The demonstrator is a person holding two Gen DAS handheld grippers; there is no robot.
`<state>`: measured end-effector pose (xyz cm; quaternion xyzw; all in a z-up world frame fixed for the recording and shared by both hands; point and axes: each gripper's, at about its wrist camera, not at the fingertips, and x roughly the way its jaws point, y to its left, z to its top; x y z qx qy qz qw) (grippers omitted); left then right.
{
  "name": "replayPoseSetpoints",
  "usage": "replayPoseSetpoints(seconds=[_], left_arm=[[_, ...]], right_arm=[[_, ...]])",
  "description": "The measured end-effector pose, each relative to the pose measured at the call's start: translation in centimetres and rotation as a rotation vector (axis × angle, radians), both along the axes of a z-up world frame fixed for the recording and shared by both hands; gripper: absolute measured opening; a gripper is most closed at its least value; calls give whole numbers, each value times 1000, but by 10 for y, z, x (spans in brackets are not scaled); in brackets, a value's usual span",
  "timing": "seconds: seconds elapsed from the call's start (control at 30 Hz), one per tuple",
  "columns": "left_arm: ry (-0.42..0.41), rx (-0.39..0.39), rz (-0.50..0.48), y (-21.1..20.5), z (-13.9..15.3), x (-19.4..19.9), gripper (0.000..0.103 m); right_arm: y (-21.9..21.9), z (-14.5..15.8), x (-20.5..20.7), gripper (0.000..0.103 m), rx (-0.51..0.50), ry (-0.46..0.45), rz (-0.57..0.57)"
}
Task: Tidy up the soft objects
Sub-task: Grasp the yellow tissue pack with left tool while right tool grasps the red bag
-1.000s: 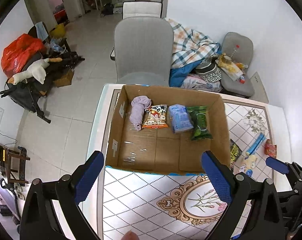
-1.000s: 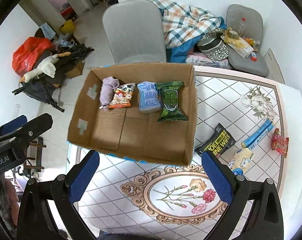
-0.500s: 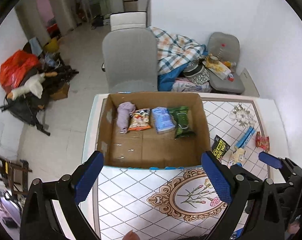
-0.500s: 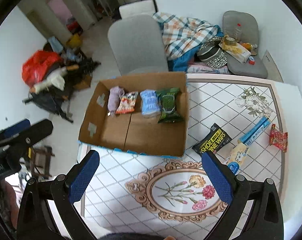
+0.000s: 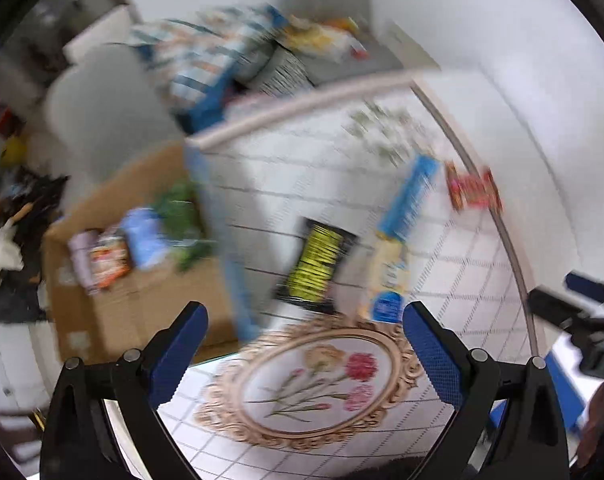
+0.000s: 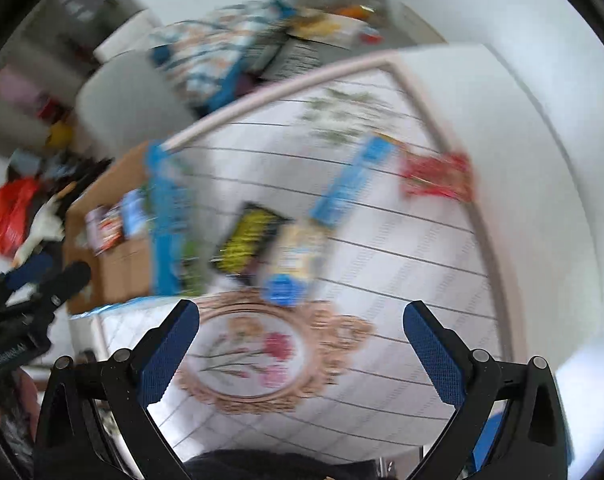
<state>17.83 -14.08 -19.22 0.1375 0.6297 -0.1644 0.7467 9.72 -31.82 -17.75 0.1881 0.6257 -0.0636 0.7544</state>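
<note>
Both views are motion-blurred. A cardboard box (image 5: 114, 312) at the table's left holds a lilac cloth (image 5: 80, 256), a snack bag (image 5: 110, 260), a blue pack (image 5: 144, 236) and a green pack (image 5: 182, 216). On the tablecloth lie a black-and-yellow wipes pack (image 5: 322, 264), a yellow-and-blue packet (image 5: 388, 276), a long blue packet (image 5: 410, 196) and a red packet (image 5: 474, 192). My left gripper (image 5: 304, 320) is open and empty above the floral medallion. My right gripper (image 6: 302, 320) is open and empty; the wipes pack (image 6: 248, 240) and yellow-and-blue packet (image 6: 290, 264) lie just ahead.
A grey chair (image 5: 102, 108) stands behind the table, with plaid bedding (image 5: 206, 60) and a cluttered grey seat (image 5: 326, 12) beside it. A white wall is at the right. Clutter with a red bag (image 6: 10, 216) lies on the floor at the left.
Both grippers have swung right and come lower, from facing the box to facing the loose packets on the tablecloth. Both stay open and empty.
</note>
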Motion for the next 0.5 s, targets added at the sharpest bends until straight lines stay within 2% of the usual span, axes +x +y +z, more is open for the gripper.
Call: replayPoseSetpoints(seconds=[0.07,0.2,0.37,0.43,0.5], left_arm=[[56,24,-56,-31,-28,2,100],[171,125,-134,-84,-98,5,100],[260,189,-116,-101,-153,10,99],[288,181,-91,-101,-162,12,87],[325,176,-61,-98,-170,13,64]], right_arm=[[-34,-15,-7,103,-2,28,-48],[-78,-47,-14,103,-6,75,-96],[-131,-95,1,103,8,133,-156],[-142,-108,18,103,-6,135,-148],[-148,-119,41,103,-23,130,-75]])
